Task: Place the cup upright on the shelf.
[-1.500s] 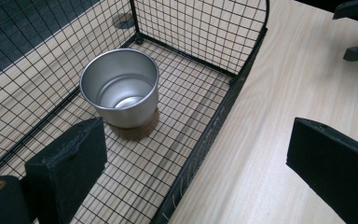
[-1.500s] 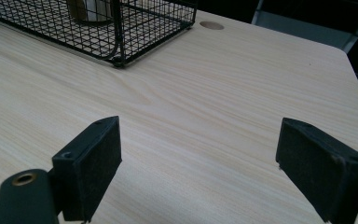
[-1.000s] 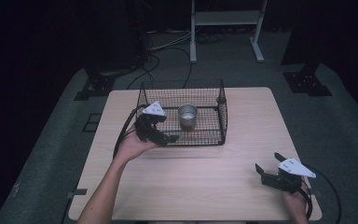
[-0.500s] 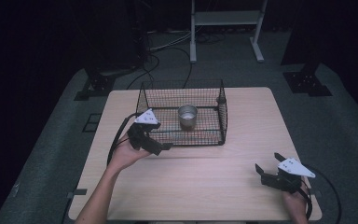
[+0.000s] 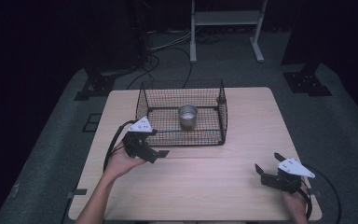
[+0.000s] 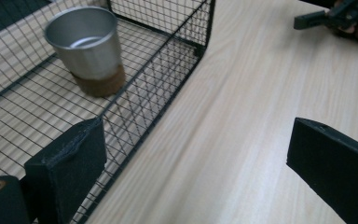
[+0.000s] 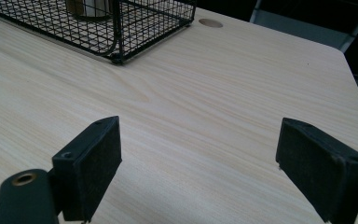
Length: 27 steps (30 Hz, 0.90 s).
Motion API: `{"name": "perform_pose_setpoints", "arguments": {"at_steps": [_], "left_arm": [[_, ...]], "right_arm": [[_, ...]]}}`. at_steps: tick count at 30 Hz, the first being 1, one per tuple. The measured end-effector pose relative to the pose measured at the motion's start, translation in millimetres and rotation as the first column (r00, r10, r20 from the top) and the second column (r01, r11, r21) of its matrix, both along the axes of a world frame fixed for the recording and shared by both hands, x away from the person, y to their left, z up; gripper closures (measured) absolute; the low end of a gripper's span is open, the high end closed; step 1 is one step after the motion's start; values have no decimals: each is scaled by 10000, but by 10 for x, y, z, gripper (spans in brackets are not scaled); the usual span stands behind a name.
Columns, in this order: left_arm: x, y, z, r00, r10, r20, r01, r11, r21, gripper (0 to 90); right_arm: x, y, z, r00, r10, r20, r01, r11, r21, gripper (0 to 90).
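dark room, with a light wooden table [image 5: 242,186] filling the middle of the high view. lower right of that frame, the right gripper [image 5: 266,171] sits near the table's front edge, jaws spread wide with nothing between them. left of centre, the left gripper [image 5: 154,154] is just in front of the wire basket [image 5: 223,112], jaws also wide apart and empty. further back, a metal cup [image 5: 187,116] stands upright inside the basket. beyond the table, upper centre, cables [image 5: 168,44] lie on the floor by a white stand [image 5: 226,18].
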State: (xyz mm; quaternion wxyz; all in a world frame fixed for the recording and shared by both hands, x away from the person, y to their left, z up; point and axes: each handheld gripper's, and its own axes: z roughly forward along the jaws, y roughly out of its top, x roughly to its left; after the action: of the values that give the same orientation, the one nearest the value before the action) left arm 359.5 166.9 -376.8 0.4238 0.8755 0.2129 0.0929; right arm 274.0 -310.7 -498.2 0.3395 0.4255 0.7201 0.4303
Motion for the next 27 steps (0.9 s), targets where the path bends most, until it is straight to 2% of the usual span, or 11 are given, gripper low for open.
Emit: {"name": "perform_pose_setpoints", "arguments": {"at_steps": [6,13,16,27], "left_arm": [[-69,10,-69,10000,-14,-15,14,10000,44,34],[-147,62,-147,10000,48,50,-48,9999,-105,32],[-179,84,-201,10000,52,58,-52,10000,14,32],[-307,129,-333,10000,73,50,-72,9998,-168,31]], "right_arm": [[-1,3,0,10000,-8,0,8,10000,-48,134],[-1,3,0,10000,-19,-10,19,10000,-67,134],[-1,5,-1,10000,-14,-2,14,9999,-102,134],[-1,9,-1,10000,-25,-38,25,9999,-99,134]]}}
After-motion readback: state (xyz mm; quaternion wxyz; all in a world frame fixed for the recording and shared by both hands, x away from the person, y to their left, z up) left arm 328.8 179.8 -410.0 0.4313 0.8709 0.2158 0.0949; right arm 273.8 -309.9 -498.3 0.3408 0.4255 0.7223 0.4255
